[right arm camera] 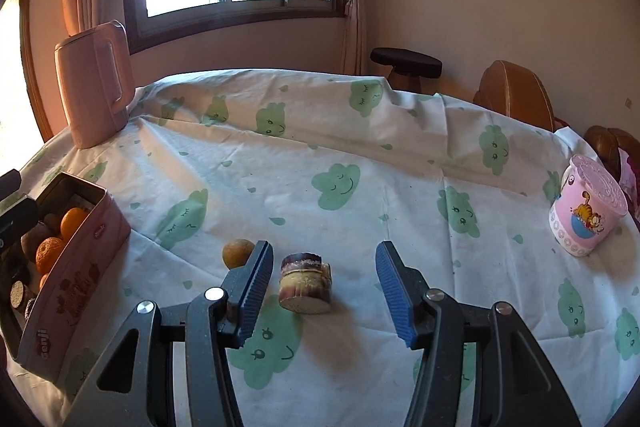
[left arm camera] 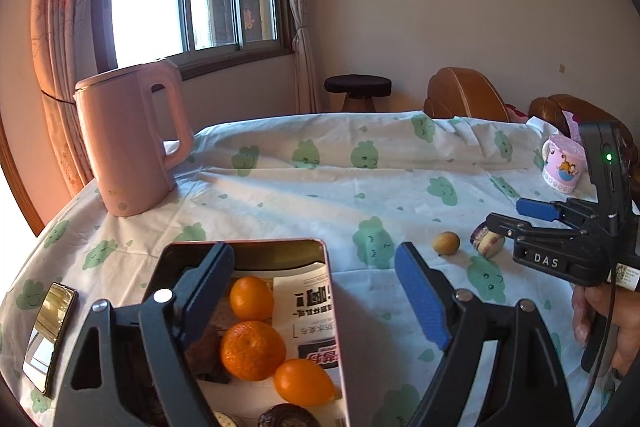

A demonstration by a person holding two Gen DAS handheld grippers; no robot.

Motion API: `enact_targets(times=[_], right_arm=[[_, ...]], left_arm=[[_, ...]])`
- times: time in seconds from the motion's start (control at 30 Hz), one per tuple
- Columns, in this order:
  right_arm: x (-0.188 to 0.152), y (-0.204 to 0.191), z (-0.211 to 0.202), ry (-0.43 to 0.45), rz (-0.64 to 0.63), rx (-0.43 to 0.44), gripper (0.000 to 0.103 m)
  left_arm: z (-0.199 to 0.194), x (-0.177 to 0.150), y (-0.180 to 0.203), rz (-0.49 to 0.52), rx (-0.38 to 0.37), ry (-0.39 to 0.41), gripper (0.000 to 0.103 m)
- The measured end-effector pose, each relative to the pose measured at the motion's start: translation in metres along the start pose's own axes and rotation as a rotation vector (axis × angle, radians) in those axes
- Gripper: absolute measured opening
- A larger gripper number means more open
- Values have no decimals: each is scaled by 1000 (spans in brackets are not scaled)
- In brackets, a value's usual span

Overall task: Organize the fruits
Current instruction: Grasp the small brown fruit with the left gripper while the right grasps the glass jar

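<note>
Reaching toward the short purple cane piece (right arm camera: 306, 283), the right gripper (right arm camera: 322, 291) has its jaws spread wide and holds nothing. The cane piece lies on its side on the bench (right arm camera: 360, 155), between the 2 blue pads but closer to the left one, and not touching either as far as the right wrist view shows. A small round brown fruit (right arm camera: 237, 253) sits just beside it, a little farther back and to the left.

The left gripper (left arm camera: 320, 291) hangs over the pink tin box (right arm camera: 76, 267), and its jaws are spread wide and hold nothing too. Inside the box lie 3 orange fruits (left arm camera: 252, 349) and some dark ones, on top of printed paper. So most of the fruit looks packed, and 2 pieces seem left out on the cloth.

The step in hand looks like picking up the cane piece. Next, the right gripper likely needs to slide forward a bit and move so the piece sits in the middle, then squeeze. The piece is round and could roll, so a slow squeeze would be best. The small brown fruit is close and could get bumped.

A pink kettle (left arm camera: 132, 139) and a pink cup (right arm camera: 586, 207) stand far off on the bench.
</note>
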State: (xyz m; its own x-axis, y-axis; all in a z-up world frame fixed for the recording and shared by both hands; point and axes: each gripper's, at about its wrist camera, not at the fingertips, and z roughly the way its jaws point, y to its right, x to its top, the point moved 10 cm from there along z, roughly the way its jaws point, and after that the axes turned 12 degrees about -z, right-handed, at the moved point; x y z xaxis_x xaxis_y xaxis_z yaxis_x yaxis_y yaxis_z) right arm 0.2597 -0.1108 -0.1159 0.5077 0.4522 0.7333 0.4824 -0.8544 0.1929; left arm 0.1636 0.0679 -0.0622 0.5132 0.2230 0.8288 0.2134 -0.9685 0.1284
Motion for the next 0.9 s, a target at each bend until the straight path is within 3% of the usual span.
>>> enact_targets(times=[0.3,0.4,0.57,0.77,0.9], right_arm=[[-9,-15,24,-72,12,105,55],[-18,-19,37,-124,12,133,35],[-16,-10,29,-81,59,154,35],[-18,30,16,-43,110,29,35],[-24,52,15,-39,185,40,35]], left_arm=[[4,-8,36,24,-33,-18,91],[10,-10,41,23,-34,-34,91],[21,-14,57,33,-47,-65,90],[42,-21,89,65,-87,-130,75],[72,-32,107,44,-113,-233,63]])
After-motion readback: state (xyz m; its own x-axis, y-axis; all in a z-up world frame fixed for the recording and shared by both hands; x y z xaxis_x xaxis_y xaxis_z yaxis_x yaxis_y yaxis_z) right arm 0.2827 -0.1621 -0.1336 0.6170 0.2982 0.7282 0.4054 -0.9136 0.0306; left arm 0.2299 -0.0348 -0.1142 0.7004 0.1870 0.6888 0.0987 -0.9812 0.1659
